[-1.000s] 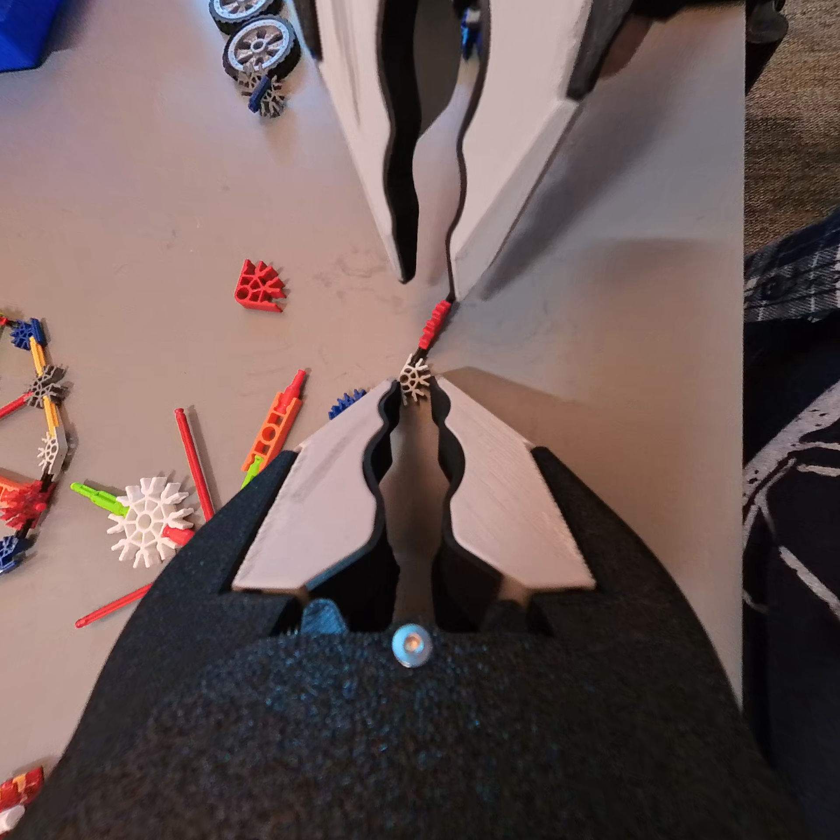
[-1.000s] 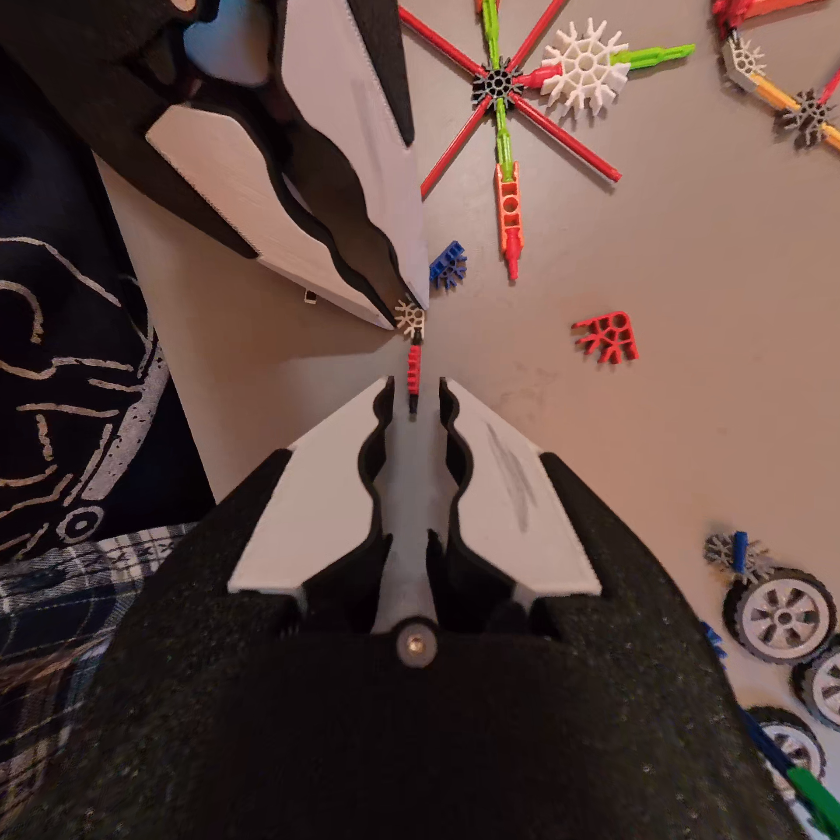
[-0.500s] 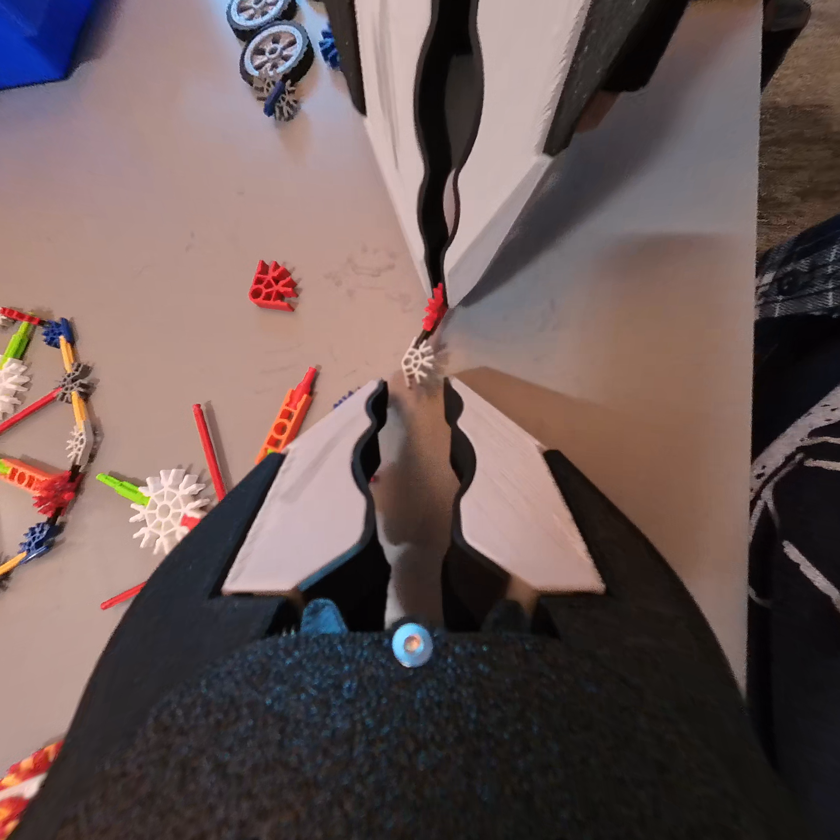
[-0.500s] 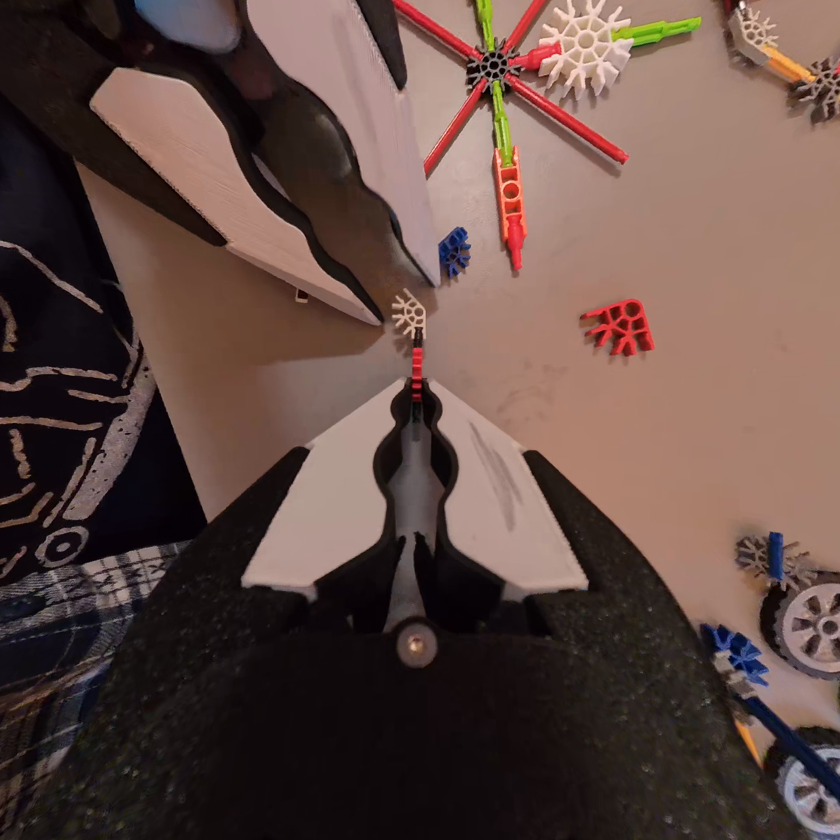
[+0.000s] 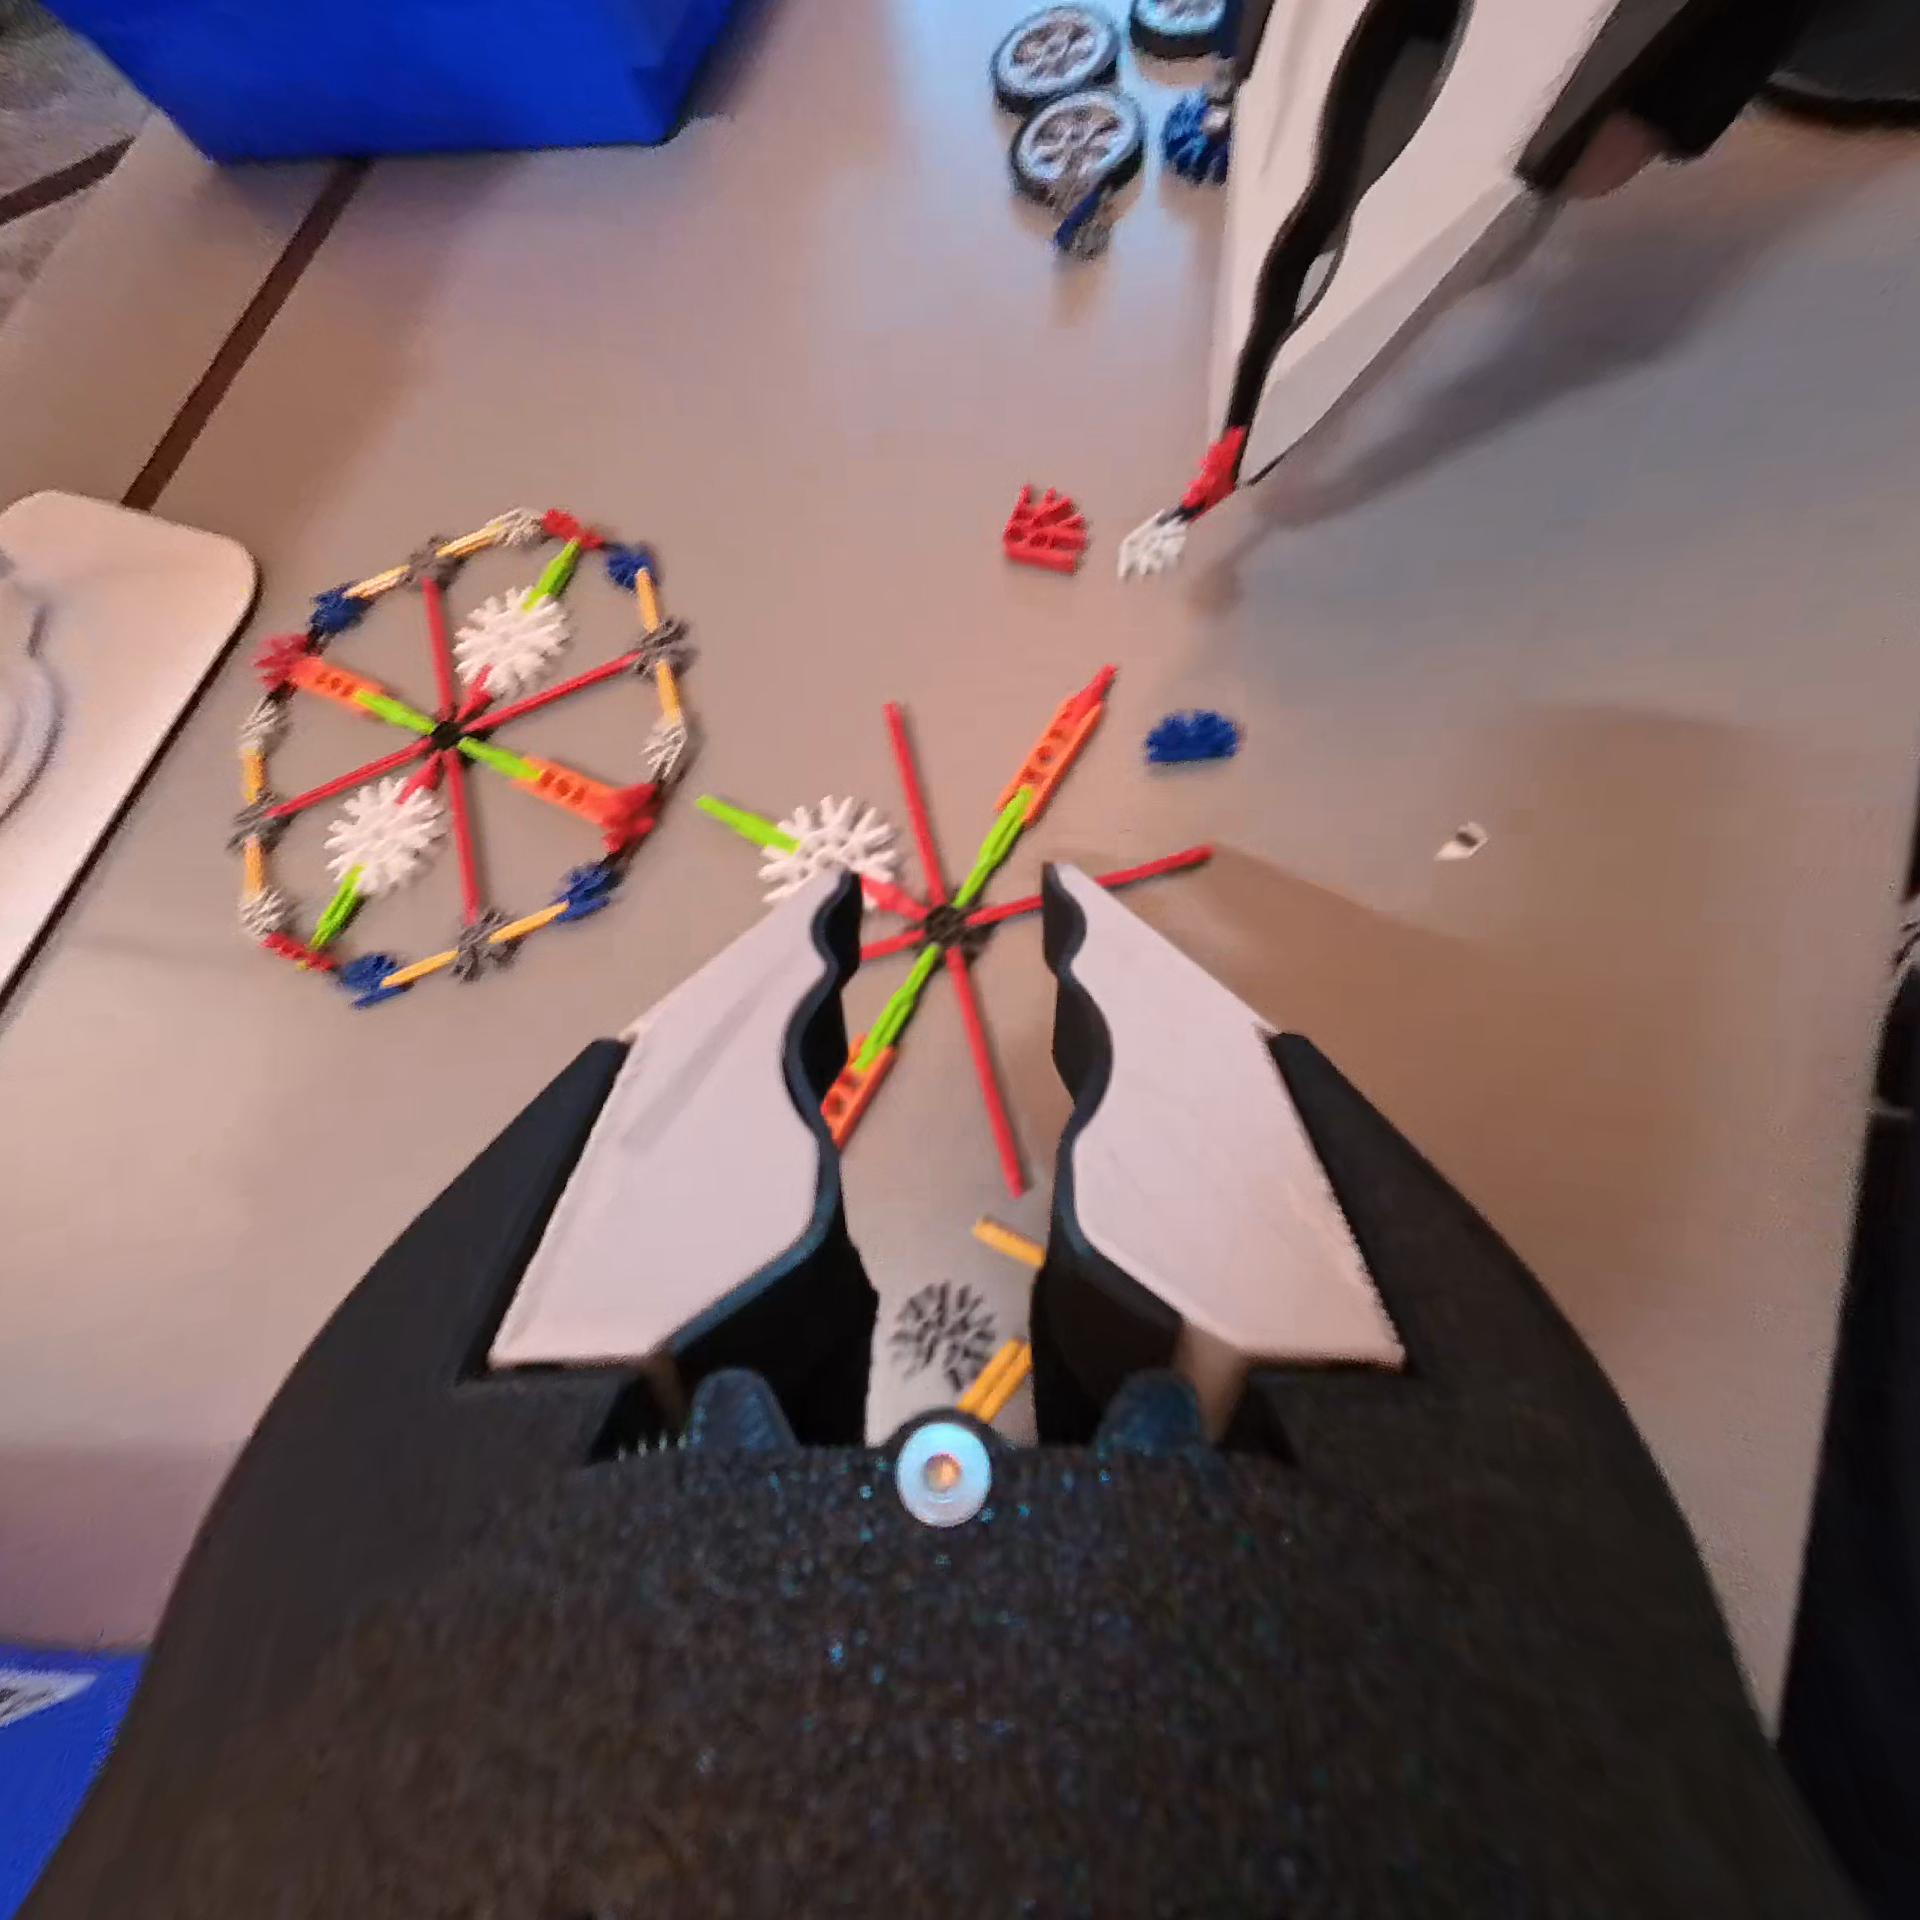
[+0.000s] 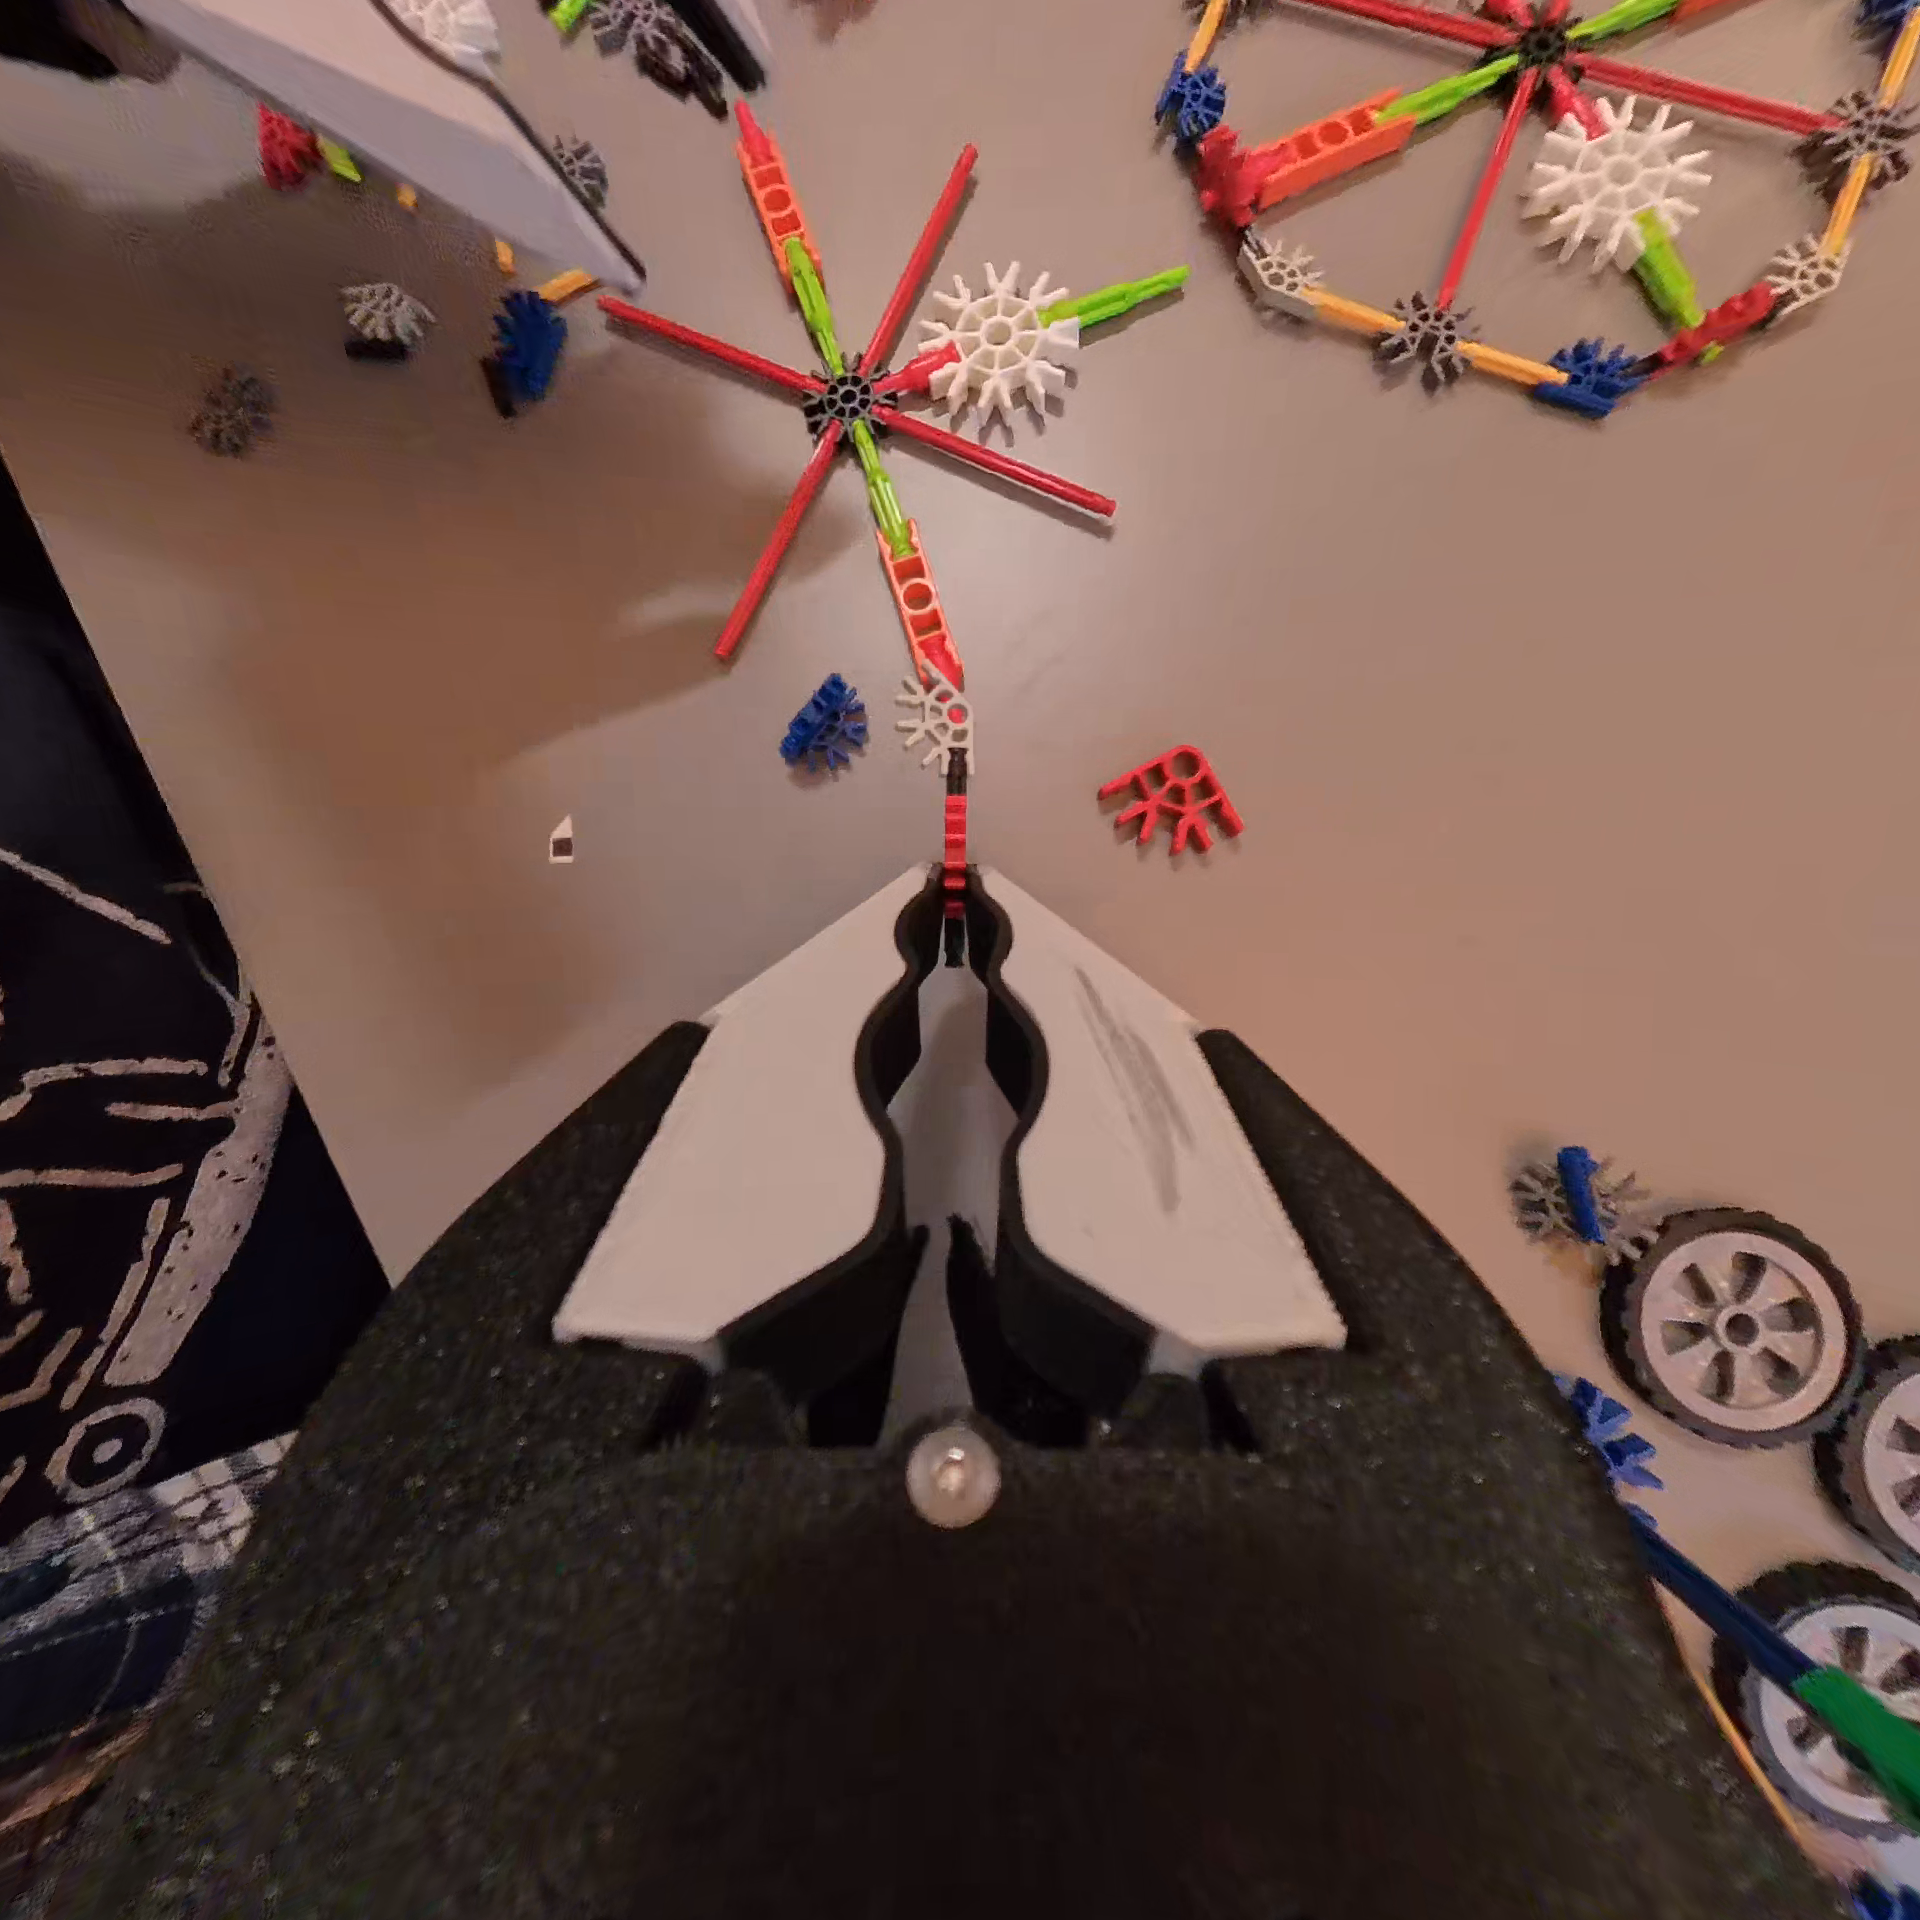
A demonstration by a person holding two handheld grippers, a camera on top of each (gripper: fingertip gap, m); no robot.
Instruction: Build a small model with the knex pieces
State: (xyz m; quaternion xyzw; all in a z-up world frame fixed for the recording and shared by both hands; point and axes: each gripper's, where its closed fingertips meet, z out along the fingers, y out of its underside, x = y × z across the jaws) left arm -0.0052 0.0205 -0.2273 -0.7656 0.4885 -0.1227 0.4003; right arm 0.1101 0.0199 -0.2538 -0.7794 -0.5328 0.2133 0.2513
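Note:
My right gripper (image 6: 951, 883) is shut on a short red piece (image 6: 954, 826) with a small white connector (image 6: 937, 717) on its far end, held just above the grey table (image 6: 1403, 727). The white connector is close to the orange tip of a spoke assembly with a black hub (image 6: 847, 395), red and green rods and a white snowflake connector (image 6: 997, 343). My left gripper (image 5: 951, 881) is open and empty, hovering over that hub (image 5: 943, 923). The left wrist view shows the right gripper (image 5: 1247, 442) at upper right with the red piece (image 5: 1214, 473) and white connector (image 5: 1151, 544).
A ring-shaped rod wheel (image 5: 445, 734) lies left of the spoke assembly. A loose red connector (image 6: 1174, 800) and blue connector (image 6: 826, 722) flank the held piece. Grey wheels (image 6: 1735, 1330) lie at the right. A blue box (image 5: 416, 62) stands far off. A person's dark clothing (image 6: 104, 1091) borders the table edge. Left tips to right tips: about 12 cm.
My right gripper has shut on the red piece. My left gripper has let go of the white connector, opened wide and drawn back over the spoke assembly.

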